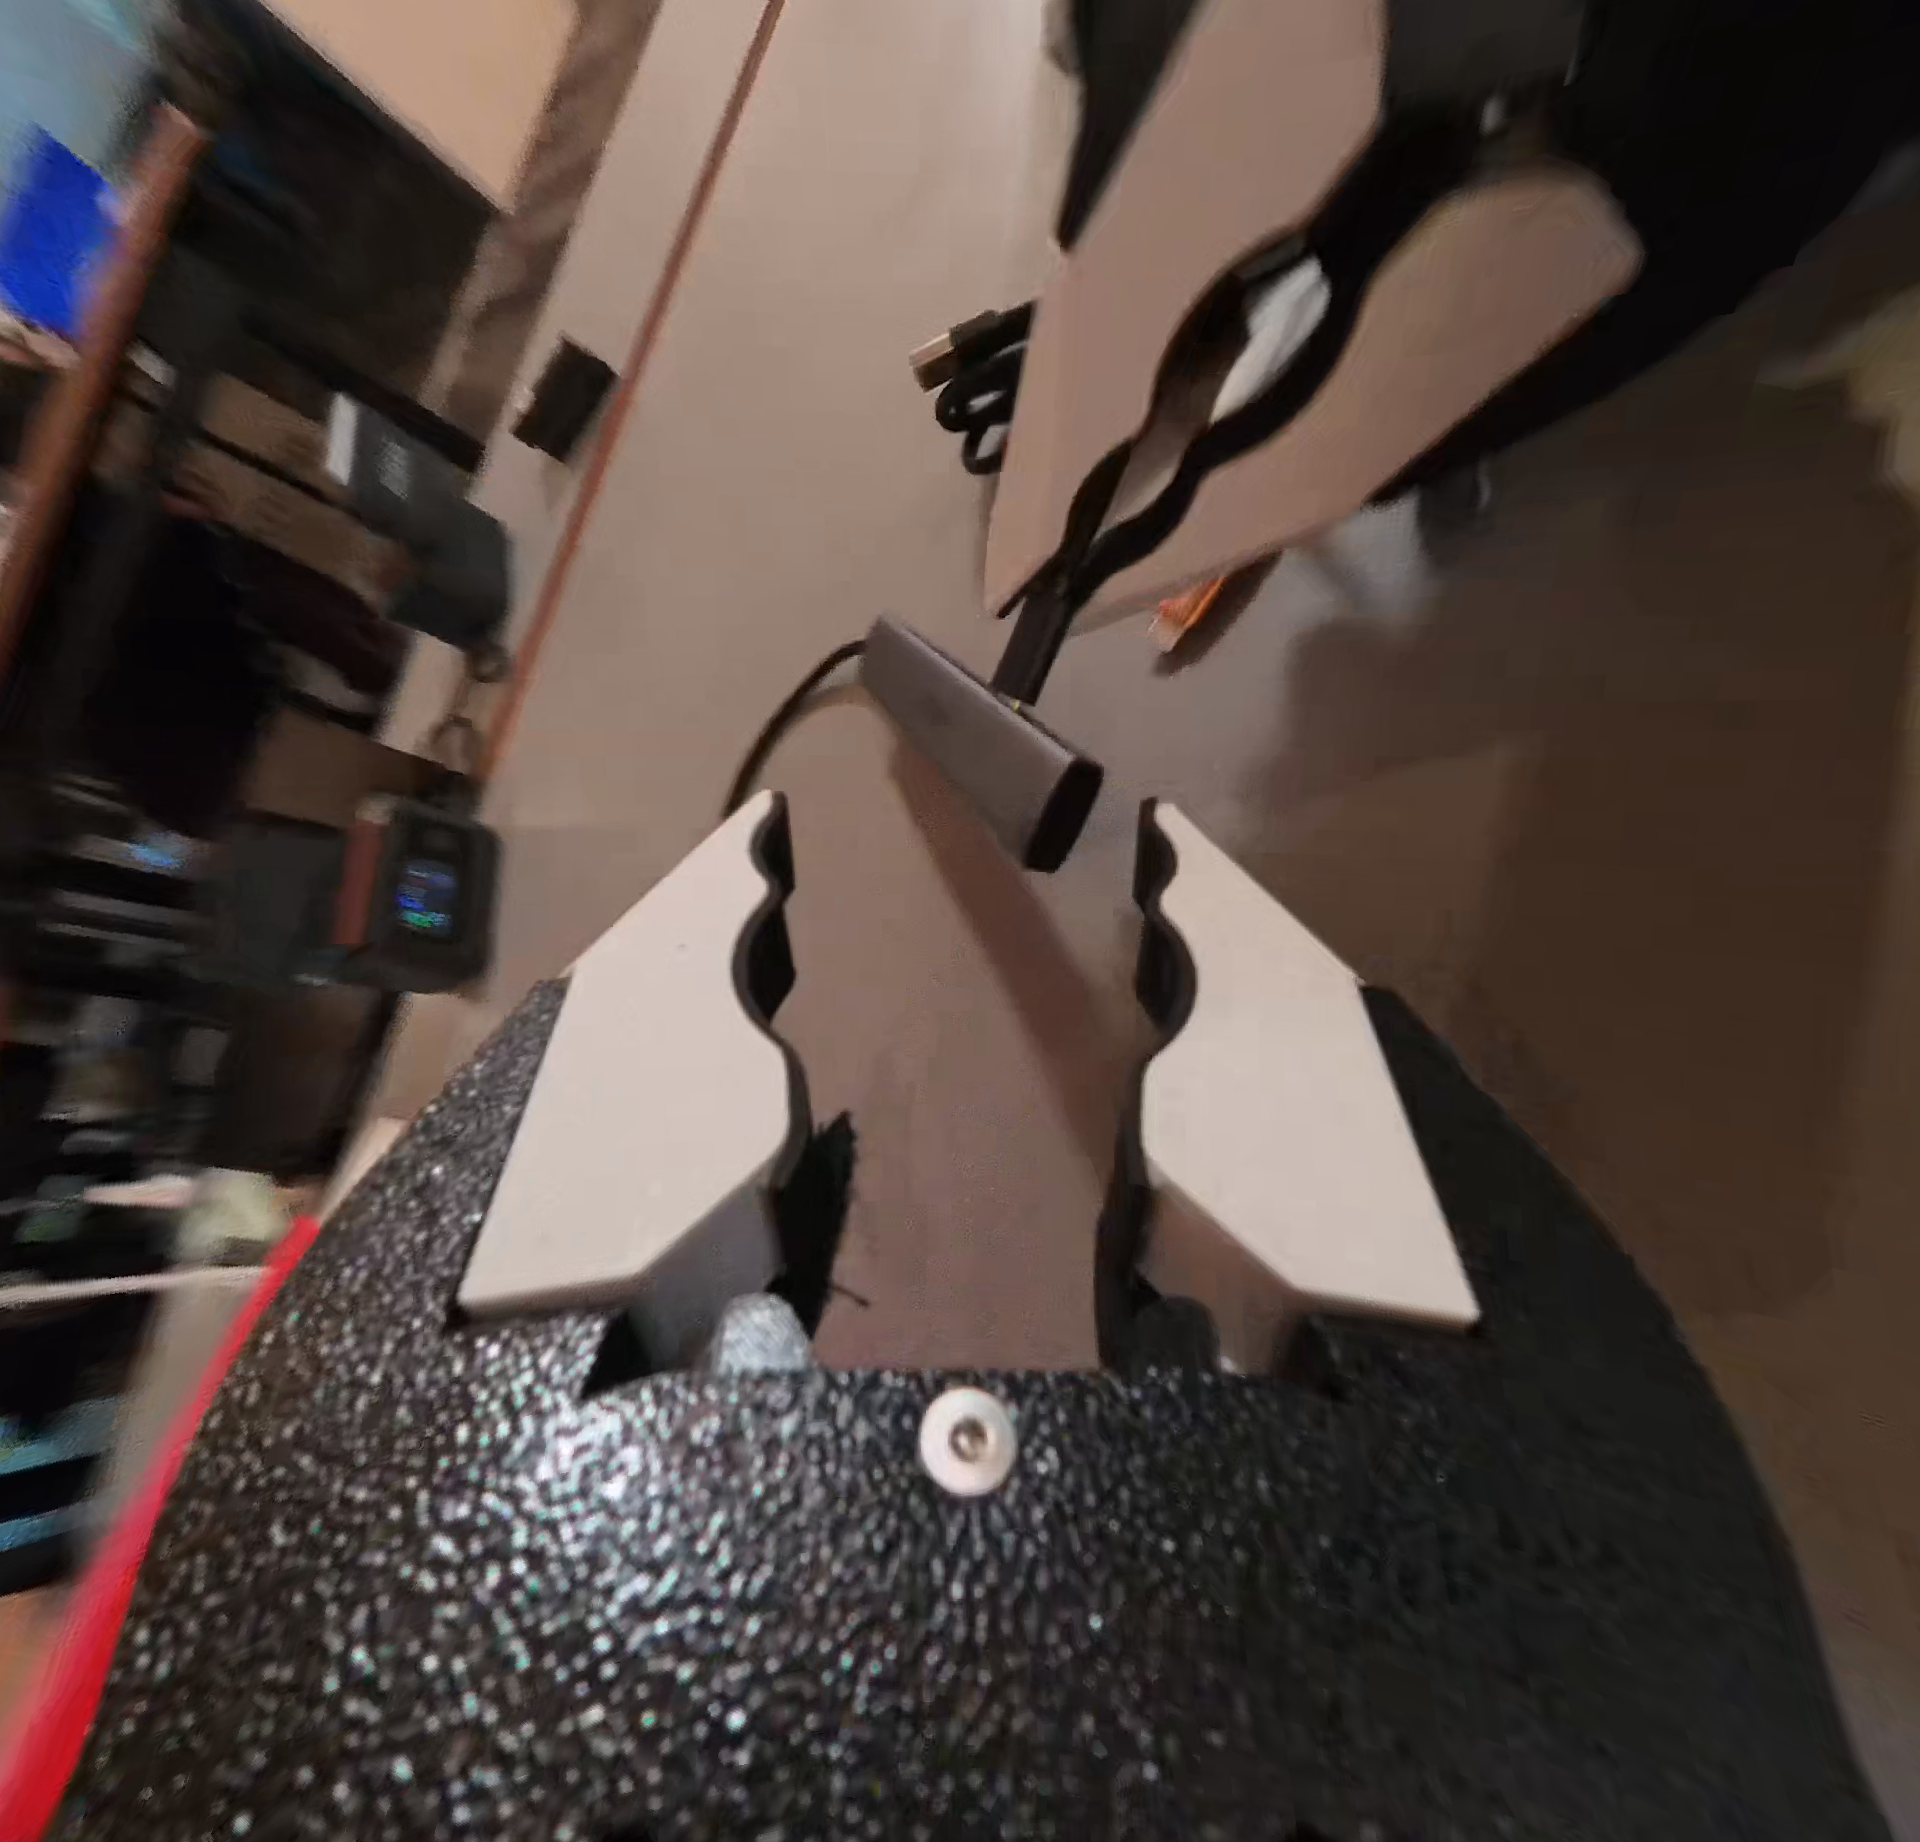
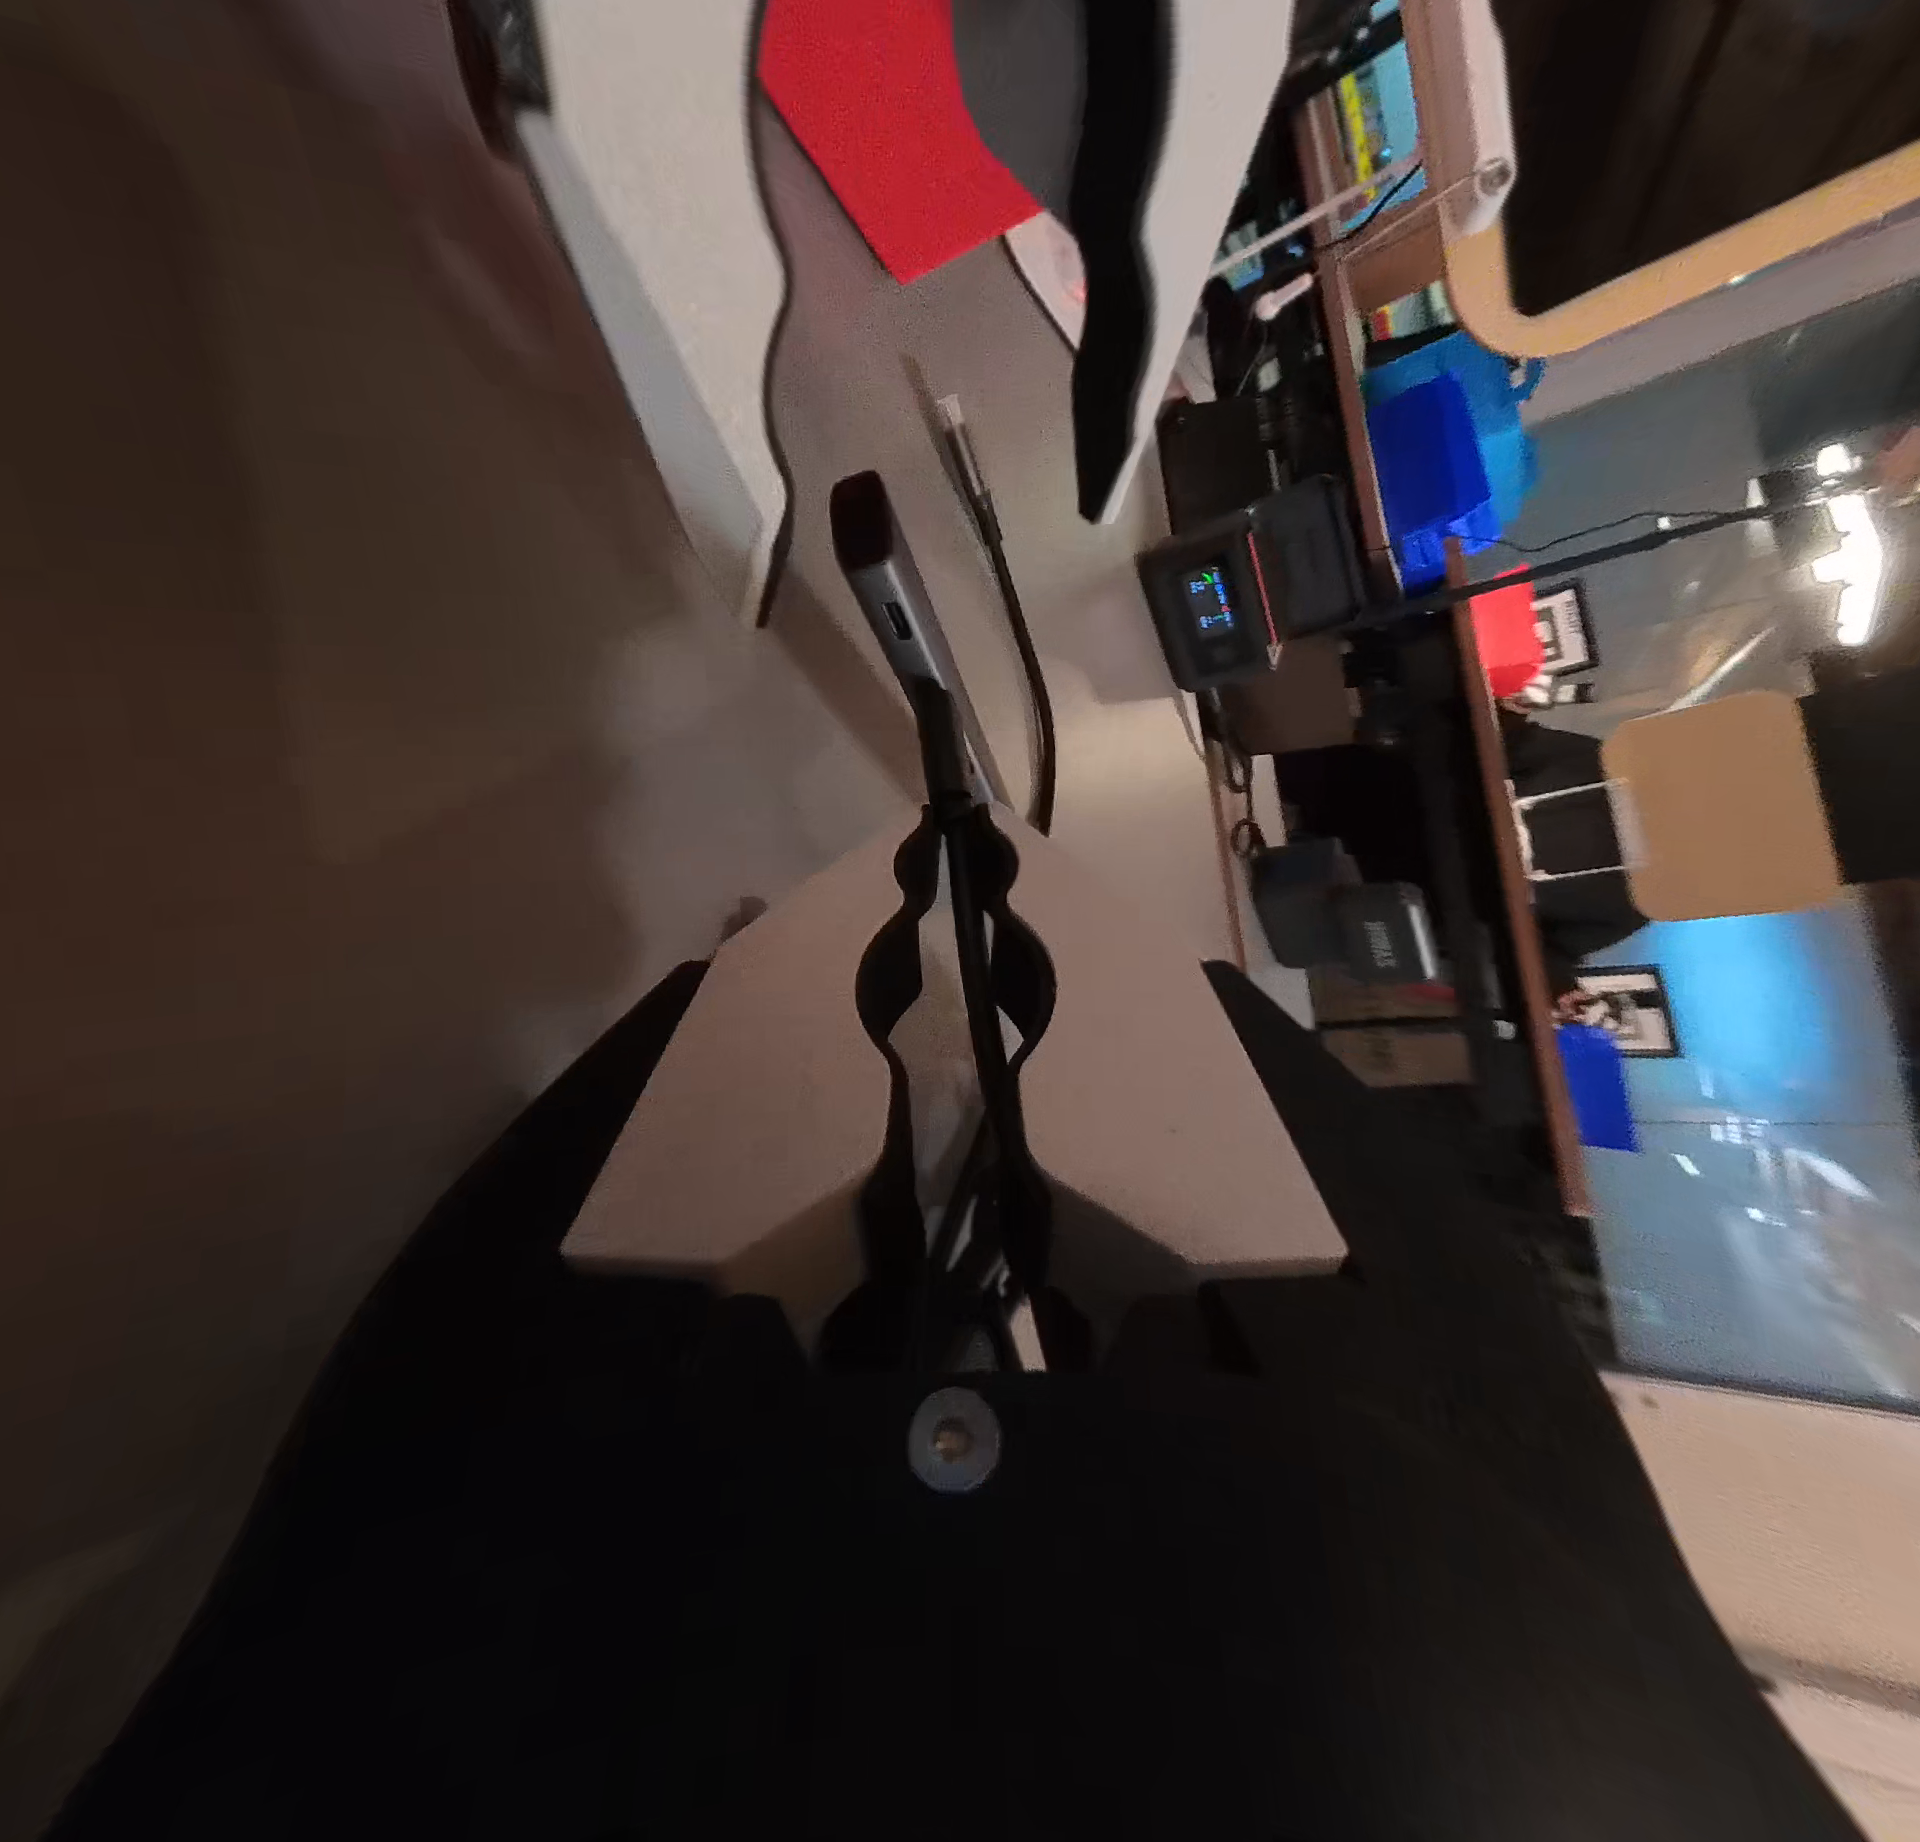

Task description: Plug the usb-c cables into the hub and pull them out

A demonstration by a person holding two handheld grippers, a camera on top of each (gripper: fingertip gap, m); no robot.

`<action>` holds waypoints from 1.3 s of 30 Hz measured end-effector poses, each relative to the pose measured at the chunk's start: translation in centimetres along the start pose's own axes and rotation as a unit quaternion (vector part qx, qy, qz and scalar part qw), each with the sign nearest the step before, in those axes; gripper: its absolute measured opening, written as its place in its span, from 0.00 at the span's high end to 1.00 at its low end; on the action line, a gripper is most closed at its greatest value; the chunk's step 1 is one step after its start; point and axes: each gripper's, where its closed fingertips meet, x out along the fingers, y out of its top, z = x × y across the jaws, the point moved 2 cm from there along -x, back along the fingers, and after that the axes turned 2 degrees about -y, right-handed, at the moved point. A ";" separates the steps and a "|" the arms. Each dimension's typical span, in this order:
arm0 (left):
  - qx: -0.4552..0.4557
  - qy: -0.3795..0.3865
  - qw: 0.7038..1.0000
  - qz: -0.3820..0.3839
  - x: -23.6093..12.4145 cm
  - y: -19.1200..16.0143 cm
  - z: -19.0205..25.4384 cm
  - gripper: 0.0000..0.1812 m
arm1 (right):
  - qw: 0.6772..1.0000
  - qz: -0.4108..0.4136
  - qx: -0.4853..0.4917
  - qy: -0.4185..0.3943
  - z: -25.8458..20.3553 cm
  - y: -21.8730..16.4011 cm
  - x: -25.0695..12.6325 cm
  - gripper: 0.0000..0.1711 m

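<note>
A grey hub (image 1: 971, 730) sits just beyond my left fingertips, its near end apparently tilted up off the white table (image 1: 831, 338). My left gripper (image 1: 958, 810) is open and empty, with the hub's dark end cap between its tips. My right gripper (image 1: 1039, 603) comes in from the upper right, shut on a black usb-c cable (image 1: 1034, 649) whose plug meets the hub's long side. In the right wrist view the right gripper (image 2: 956, 818) pinches that cable (image 2: 977, 961), and its plug (image 2: 940, 738) sits in the hub (image 2: 894, 597). The open left gripper (image 2: 930, 566) faces it.
The hub's own black lead (image 1: 784, 722) curves away across the table. A coiled black cable with a metal plug (image 1: 961, 364) lies behind the right gripper. A small black block (image 1: 566, 395) rests near the table's left edge. Cluttered shelves with a lit-screen device (image 1: 426, 888) stand to the left.
</note>
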 end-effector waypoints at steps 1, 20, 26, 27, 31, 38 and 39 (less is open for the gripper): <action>0.050 0.014 0.999 -0.003 0.2 -0.2 0.1 0.67 | 1.000 0.004 0.010 0.005 0.0 0.0 -0.1 0.97; 0.175 0.109 0.978 -0.026 3.1 -2.3 -1.1 0.96 | 0.979 0.093 0.160 0.084 1.5 0.7 -3.5 0.89; 0.112 0.141 0.983 -0.023 2.6 -3.9 -2.8 0.96 | 0.929 0.003 0.270 0.254 -0.4 -2.2 -6.0 0.90; 0.108 0.145 0.983 -0.022 2.6 -4.0 -2.9 0.96 | 0.932 -0.018 0.268 0.243 -0.7 -2.9 -5.4 0.90; 0.113 0.145 0.983 -0.019 2.6 -4.2 -2.7 0.96 | 0.933 -0.073 0.253 0.246 -2.1 -4.2 -4.3 0.89; 0.104 0.141 0.984 -0.013 2.7 -4.2 -2.5 0.96 | 0.918 -0.099 0.270 0.274 -3.4 -4.9 -3.8 0.98; 0.107 0.142 0.984 -0.014 2.7 -4.2 -2.5 0.96 | 0.920 -0.084 0.265 0.277 -3.3 -4.4 -3.8 0.99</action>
